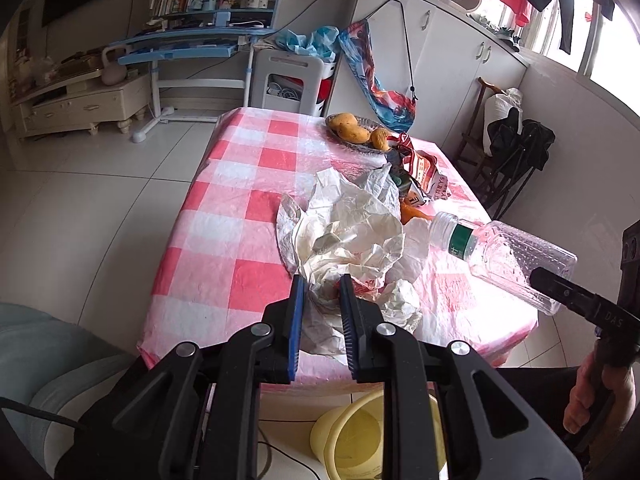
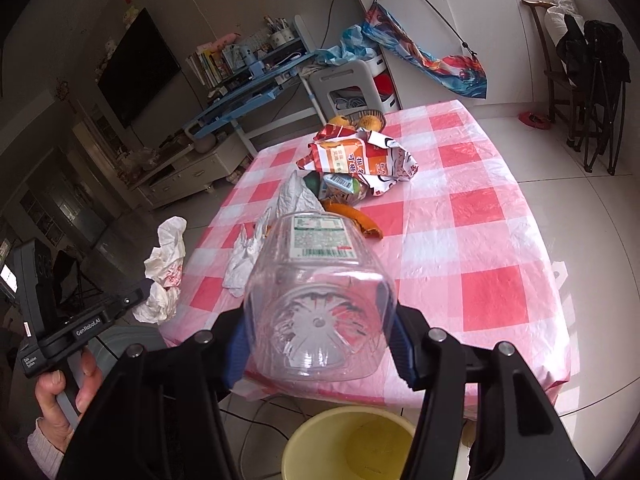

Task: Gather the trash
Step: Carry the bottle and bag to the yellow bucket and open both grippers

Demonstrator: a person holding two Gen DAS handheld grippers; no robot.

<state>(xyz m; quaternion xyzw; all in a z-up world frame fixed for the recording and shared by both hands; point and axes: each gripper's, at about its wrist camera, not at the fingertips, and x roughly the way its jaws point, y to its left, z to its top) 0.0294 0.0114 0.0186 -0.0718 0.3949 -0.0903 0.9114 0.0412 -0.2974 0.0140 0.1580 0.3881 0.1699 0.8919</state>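
Bottle between right hand-held gripper pads.

1. The left gripper points forward and downward; its blue pads are nearly together and pinch the crumpled white paper.
2. The right gripper also tilts downward, with its jaws half apart, and clamps the clear plastic bottle by its base.
3. A bare hand holds the handle of the left gripper.

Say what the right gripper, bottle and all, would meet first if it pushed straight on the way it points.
Probably the orange peel just past the clear bottle in the right gripper, then the snack bag; depth is unclear.
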